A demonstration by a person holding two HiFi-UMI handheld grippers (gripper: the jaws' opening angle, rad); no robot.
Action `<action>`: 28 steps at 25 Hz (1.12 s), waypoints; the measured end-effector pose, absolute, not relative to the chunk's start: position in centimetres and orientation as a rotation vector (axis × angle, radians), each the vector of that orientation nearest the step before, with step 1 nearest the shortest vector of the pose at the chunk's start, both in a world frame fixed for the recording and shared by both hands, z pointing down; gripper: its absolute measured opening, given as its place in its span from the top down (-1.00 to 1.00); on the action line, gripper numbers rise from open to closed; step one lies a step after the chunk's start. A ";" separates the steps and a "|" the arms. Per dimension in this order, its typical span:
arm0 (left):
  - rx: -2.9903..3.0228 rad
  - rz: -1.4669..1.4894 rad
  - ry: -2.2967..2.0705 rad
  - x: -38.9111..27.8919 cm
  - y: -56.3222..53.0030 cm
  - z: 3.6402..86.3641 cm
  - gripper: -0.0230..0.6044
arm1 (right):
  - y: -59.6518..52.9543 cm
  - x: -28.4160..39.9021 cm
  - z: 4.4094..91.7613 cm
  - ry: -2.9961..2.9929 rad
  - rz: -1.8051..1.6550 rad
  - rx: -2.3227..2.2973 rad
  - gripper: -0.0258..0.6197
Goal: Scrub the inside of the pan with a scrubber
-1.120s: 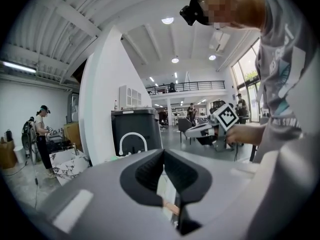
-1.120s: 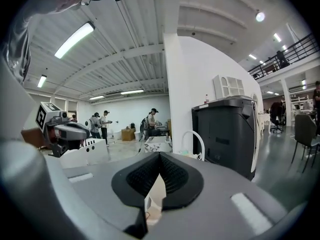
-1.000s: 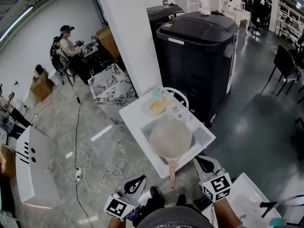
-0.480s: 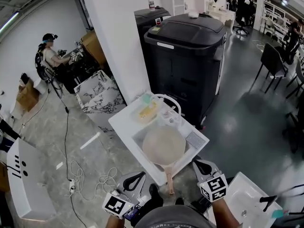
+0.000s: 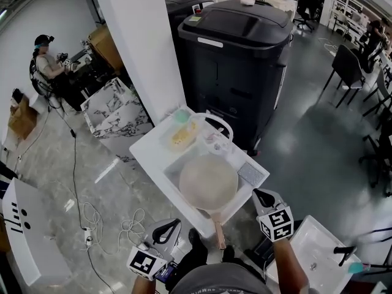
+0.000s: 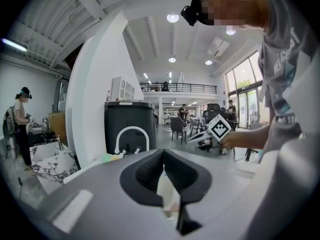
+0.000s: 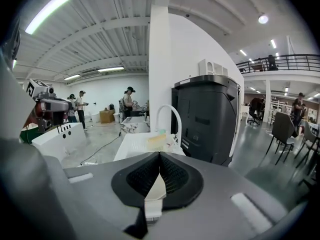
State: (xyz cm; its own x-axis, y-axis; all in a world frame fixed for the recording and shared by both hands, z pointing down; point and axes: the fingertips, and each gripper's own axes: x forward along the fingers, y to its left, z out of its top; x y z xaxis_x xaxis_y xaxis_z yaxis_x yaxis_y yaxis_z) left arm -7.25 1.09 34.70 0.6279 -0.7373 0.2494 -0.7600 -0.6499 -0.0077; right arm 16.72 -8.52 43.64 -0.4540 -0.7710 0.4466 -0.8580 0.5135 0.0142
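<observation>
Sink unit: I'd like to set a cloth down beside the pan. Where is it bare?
The white counter strip left of the pan is bare. The pan fills the basin; the back corner by the faucet is crowded with a yellow sponge and small items; a grey pad takes the right corner.

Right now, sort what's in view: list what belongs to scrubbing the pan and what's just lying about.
Job: pan in the sink; yellow sponge behind it; grey pad beside it, possibly the scrubber.
Lying about: black appliance; marble-patterned box; black chair.
</observation>
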 end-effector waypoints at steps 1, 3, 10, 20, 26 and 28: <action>2.743 0.356 -1.258 -7.4 0.7 34.9 0.92 | -9.0 16.9 44.1 -2.347 0.306 1.350 0.91; 2.729 0.363 -1.241 -7.7 -0.1 35.3 0.92 | -10.0 17.2 45.0 -2.320 0.322 1.362 0.91; 2.716 0.377 -1.206 -8.3 -3.1 36.9 0.92 | -13.4 18.6 48.9 -2.234 0.383 1.380 0.89; 2.690 0.406 -1.159 -8.9 -5.8 39.5 0.92 | -16.6 19.7 56.6 -2.110 0.471 1.320 0.82; 2.671 0.416 -1.139 -9.5 -6.7 41.0 0.92 | -18.1 19.6 61.0 -2.042 0.488 1.238 0.70; 2.653 0.420 -1.134 -9.7 -6.9 41.4 0.92 | -18.5 19.7 62.5 -2.013 0.492 1.215 0.67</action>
